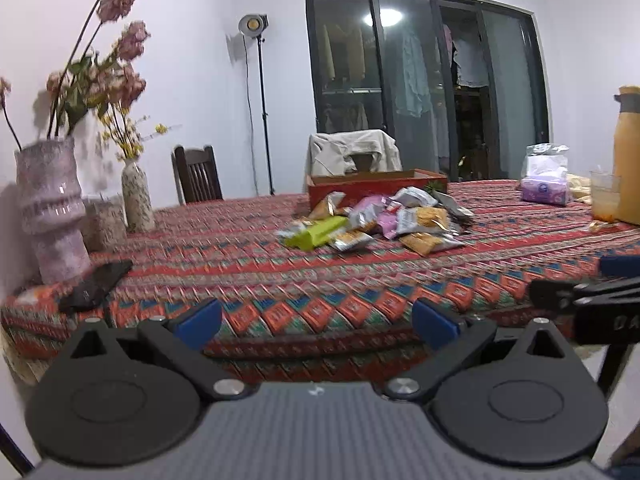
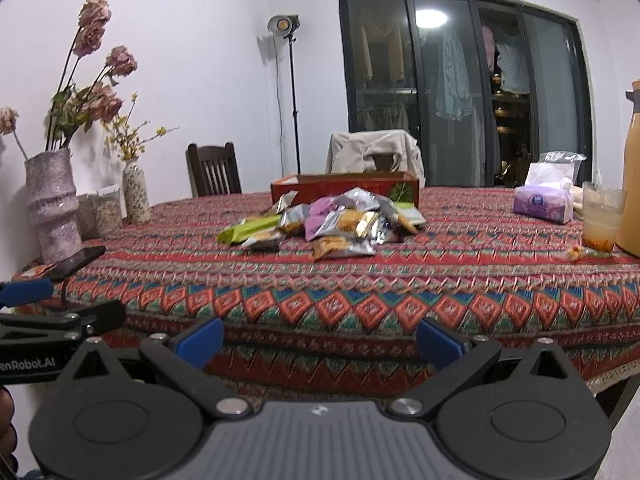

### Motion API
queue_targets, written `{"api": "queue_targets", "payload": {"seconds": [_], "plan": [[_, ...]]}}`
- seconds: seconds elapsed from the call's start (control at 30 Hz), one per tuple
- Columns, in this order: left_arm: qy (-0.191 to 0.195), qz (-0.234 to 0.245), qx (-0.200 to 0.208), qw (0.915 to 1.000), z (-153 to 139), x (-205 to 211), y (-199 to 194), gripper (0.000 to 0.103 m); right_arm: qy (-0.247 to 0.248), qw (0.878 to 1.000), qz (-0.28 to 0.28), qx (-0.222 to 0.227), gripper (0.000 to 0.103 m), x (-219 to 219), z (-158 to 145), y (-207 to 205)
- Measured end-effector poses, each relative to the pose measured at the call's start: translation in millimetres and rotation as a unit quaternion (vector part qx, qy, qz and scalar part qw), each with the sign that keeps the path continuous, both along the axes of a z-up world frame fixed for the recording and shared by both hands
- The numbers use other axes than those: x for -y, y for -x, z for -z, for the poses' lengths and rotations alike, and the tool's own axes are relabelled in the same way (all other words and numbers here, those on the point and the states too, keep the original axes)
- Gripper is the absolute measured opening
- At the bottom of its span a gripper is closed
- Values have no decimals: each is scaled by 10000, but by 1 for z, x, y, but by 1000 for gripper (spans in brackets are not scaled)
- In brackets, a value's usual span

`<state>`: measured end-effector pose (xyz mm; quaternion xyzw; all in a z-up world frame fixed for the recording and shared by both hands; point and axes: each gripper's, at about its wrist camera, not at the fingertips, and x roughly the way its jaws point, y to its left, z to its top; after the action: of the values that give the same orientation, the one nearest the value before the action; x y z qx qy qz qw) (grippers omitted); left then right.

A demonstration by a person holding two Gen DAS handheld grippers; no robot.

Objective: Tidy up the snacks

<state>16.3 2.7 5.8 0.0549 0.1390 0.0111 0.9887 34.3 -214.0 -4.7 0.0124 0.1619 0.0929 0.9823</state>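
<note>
1. Right now my left gripper [image 1: 317,324] hangs at the near table edge, its two blue fingers spread wide with nothing between them.
2. My right gripper [image 2: 320,338] is likewise wide open and empty, off the same edge.
3. One heap of snack packets [image 2: 320,224] lies mid-table on the patterned tablecloth [image 2: 360,280], well apart from both grippers; I cannot count the packets exactly, but one long green packet [image 2: 248,229] sticks out on the left.
4. One red box [image 2: 344,190] sits just behind the heap, touching or nearly so.
5. Two vases [image 2: 50,204] with flowers stand at the left, one phone [image 2: 78,260] beside the larger.
6. One tissue pack [image 2: 544,204], one plastic cup [image 2: 600,216] and one orange jug [image 2: 632,184] stand at the right.
7. Two chairs [image 2: 214,170] are behind the table.
</note>
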Motion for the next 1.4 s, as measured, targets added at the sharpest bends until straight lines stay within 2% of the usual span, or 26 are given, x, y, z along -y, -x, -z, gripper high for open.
{"api": "queue_targets", "payload": {"seconds": [0.1, 0.17, 0.37, 0.53, 0.7, 0.77, 0.93, 1.0, 1.07, 1.17, 1.27, 1.3, 1.33, 1.4], "plan": [[-104, -104, 96, 9998, -9, -8, -19, 103, 67, 9999, 41, 110, 103, 6, -6, -14], [5, -163, 66, 9998, -16, -18, -41, 103, 52, 9999, -15, 147, 103, 13, -13, -29], [269, 67, -391, 9988, -23, -28, -129, 103, 80, 9997, -27, 247, 103, 30, -32, -89], [432, 302, -771, 9956, -21, -18, -187, 103, 174, 9996, -212, 62, 102, 30, -37, -144], [625, 341, -1178, 9905, -13, -10, -232, 103, 150, 9984, -376, -407, 101, 19, -25, -200], [687, 405, -1309, 9882, -9, -6, -247, 102, 113, 9970, -423, -641, 96, 13, -16, -222], [768, 505, -1690, 9813, 2, 6, -280, 81, 143, 9904, -636, -1218, 90, -5, 0, -269], [877, 504, -1851, 9775, 6, 9, -291, 80, 280, 9876, -749, -1349, 85, -13, 5, -280], [1014, 448, -1998, 9735, 11, 10, -303, 80, 370, 9860, -722, -1454, 68, -16, 10, -286], [1162, 407, -2102, 9699, 15, 14, -314, 80, 266, 9862, -727, -1460, 69, -6, 12, -285], [1121, 284, -2034, 9722, 18, 23, -320, 80, 221, 9869, -642, -1465, 68, 10, 15, -275], [1115, 241, -1989, 9734, 19, 25, -321, 71, 202, 9870, -628, -1466, 68, 15, 15, -271], [1126, 192, -1930, 9745, 19, 26, -322, 52, 194, 9869, -608, -1480, 68, 22, 14, -267], [1134, 181, -1883, 9754, 19, 27, -322, 33, 188, 9868, -563, -1508, 68, 31, 13, -261]]}}
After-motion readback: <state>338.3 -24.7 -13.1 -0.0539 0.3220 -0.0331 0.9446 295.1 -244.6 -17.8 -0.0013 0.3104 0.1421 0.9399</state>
